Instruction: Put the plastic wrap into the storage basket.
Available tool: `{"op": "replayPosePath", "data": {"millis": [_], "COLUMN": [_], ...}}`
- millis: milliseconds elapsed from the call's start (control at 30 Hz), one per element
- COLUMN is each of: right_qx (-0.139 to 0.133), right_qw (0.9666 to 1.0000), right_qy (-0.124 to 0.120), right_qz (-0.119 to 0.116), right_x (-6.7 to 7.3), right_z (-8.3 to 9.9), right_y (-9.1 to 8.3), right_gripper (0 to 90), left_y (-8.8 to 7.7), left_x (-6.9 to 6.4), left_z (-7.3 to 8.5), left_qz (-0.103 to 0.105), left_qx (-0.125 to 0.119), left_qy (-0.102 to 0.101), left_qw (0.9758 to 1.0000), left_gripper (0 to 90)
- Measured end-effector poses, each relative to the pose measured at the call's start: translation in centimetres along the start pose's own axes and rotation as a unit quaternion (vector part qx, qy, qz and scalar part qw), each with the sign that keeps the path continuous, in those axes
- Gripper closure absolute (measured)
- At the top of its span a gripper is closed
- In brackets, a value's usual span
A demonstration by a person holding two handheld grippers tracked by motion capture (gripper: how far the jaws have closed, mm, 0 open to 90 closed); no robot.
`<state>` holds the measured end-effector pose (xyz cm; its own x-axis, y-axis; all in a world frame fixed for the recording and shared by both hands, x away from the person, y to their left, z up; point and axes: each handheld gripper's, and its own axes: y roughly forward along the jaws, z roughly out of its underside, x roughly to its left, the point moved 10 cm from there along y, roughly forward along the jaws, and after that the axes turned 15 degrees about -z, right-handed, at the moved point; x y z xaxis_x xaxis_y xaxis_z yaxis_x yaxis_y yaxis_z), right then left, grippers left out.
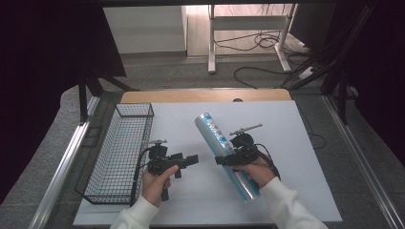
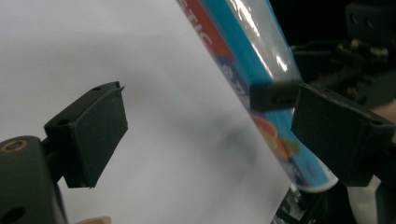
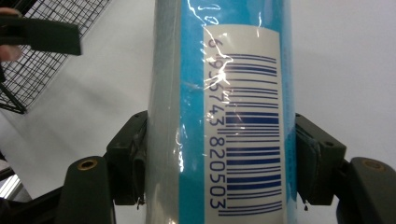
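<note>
Two tongs: both over the bench (image 1: 286, 143)
Right tongs (image 1: 228, 159): clamped on tube (image 1: 220, 145)
Left tongs (image 1: 192, 160): apart, empty
Left to do: tube into wire basket (image 1: 125, 148), likely

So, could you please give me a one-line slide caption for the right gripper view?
Right gripper jaws clamped on a blue barcoded tube above the white table, wire basket behind.

grey floor (image 1: 191, 74) w/ cables (image 1: 260, 40), white desk frame (image 1: 246, 28) behind

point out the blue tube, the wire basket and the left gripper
blue tube (image 1: 216, 135): high view, upper half of its body
wire basket (image 1: 134, 109): high view, far rim
left gripper (image 1: 193, 159): high view, jaw tips
</note>
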<state>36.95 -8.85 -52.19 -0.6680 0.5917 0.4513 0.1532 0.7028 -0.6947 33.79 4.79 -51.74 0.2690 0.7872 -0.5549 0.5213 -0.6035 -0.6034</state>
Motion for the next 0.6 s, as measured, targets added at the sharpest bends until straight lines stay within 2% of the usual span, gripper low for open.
{"op": "replayPosePath", "data": {"millis": [67, 100, 200, 233, 367, 433, 600], "right_qx": [-0.002, -0.004, -0.005, -0.007, -0.01, -0.009, -0.011], "right_qw": [1.0, 1.0, 0.9999, 0.9999, 0.9998, 0.9997, 0.9994], "right_qy": [-0.004, -0.004, -0.011, -0.011, -0.016, -0.021, -0.027], "right_qz": [0.001, -0.001, 0.002, 0.003, 0.007, 0.012, 0.016], "right_x": [0.2, 0.4, 0.6, 0.7, 1.0, 1.0, 1.3], "right_z": [-0.1, -0.1, -0.2, -0.3, -0.5, -0.6, -0.7], "right_y": [0.2, 0.3, 0.7, 0.8, 1.4, 1.6, 2.1], "right_gripper": [31.9, 31.9, 31.9, 31.9, 31.9, 31.9, 31.9], "left_y": [0.3, 0.9, 1.5, 2.1, 2.9, 3.4, 4.7], "left_x": [-0.1, -0.3, -0.5, -0.7, -1.4, -2.1, -2.9], "left_z": [-0.3, -0.9, -1.3, -1.6, -2.1, -2.5, -3.1], "left_qz": [0.003, 0.006, 0.004, 0.008, 0.007, 0.016, 0.017], "left_qx": [0.001, 0.002, 0.003, 0.009, 0.014, 0.018, 0.033], "left_qy": [-0.007, -0.021, -0.025, -0.037, -0.039, -0.05, -0.056], "left_qw": [1.0, 0.9998, 0.9997, 0.9993, 0.9991, 0.9985, 0.9977], "left_gripper": [10.6, 10.6, 9.8, 10.0, 8.4, 7.8, 8.0]}}
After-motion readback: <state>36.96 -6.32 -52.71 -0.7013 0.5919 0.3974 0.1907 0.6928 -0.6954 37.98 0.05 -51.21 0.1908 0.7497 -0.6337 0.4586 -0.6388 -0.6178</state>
